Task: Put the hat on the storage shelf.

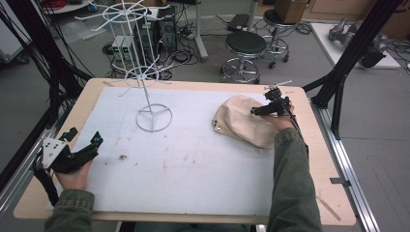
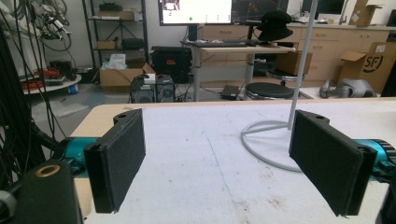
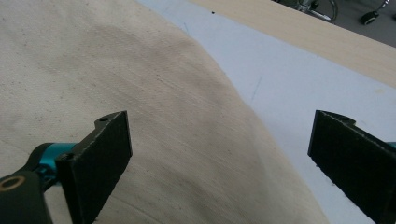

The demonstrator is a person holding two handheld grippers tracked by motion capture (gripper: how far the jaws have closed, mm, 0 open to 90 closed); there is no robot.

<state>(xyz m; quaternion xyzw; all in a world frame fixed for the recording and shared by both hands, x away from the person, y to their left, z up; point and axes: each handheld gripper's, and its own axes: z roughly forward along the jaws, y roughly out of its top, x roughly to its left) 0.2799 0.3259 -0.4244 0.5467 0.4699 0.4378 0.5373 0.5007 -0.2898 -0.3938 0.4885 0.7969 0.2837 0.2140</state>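
Straddling the beige cap's (image 3: 140,116) edge, right gripper (image 3: 219,158) wide open, seemingly untouched, left gripper (image 2: 219,163) open, empty, bare mat (image 1: 203,164) between.

Beige cloth hat (image 1: 244,121), apparently crown-up

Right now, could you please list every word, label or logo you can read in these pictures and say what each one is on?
"SF", white in a ring: on the cardboard box at the far right of the left gripper view.
Monitor on the desk: bright screen content, too blurred to read.
Beige hat, white wire stand, left gripper and right gripper: no text I can make out.
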